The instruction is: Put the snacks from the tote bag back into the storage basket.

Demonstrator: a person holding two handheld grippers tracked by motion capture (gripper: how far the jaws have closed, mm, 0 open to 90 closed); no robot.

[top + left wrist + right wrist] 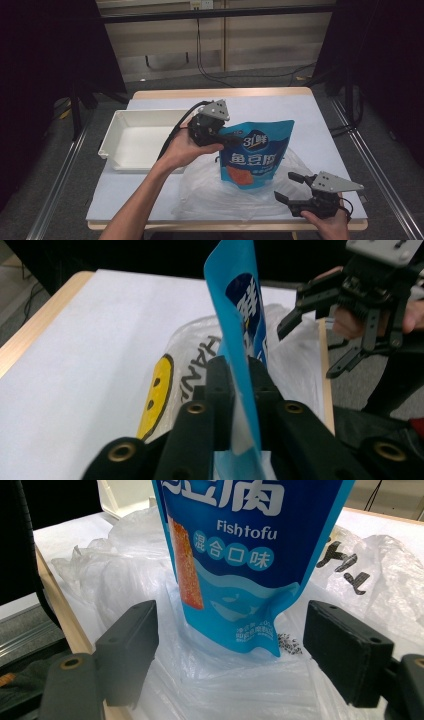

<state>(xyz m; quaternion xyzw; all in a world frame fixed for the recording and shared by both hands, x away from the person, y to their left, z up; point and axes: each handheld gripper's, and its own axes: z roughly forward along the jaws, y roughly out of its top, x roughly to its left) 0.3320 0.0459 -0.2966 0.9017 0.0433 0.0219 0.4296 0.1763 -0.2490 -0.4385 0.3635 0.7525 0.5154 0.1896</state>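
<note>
**A:** Right tongs [290, 189] sit nearest in the high view, at the table's [310, 125] front right corner, jaws apart, nothing between them. Just left: clear plastic bag [200, 192] spread flat on the white cover.

**B:** And the pouch?

**A:** Blue fish tofu pouch [255, 155] stands upright over the bag, held by its left edge in the left tongs [227, 141]. White tray [145, 137] sits left of it on the table, well apart from the right tongs.

**B:** Left gripper view?

**A:** Left tongs [240, 390] clamped on the pouch [235, 315], seen edge-on; both pads press the film. Beneath it, the bag [195, 365] with a yellow smiley print. Right tongs [320, 335] farther off, jaws spread, near the table's far edge.

**B:** Right gripper view?

**A:** Right tongs [230, 655] wide apart, pads on either side of the pouch's [240, 555] bottom corner, not touching it. Pouch bottom rests on the crumpled bag [225, 690]. "Fishtofu" legible on the front.
</note>
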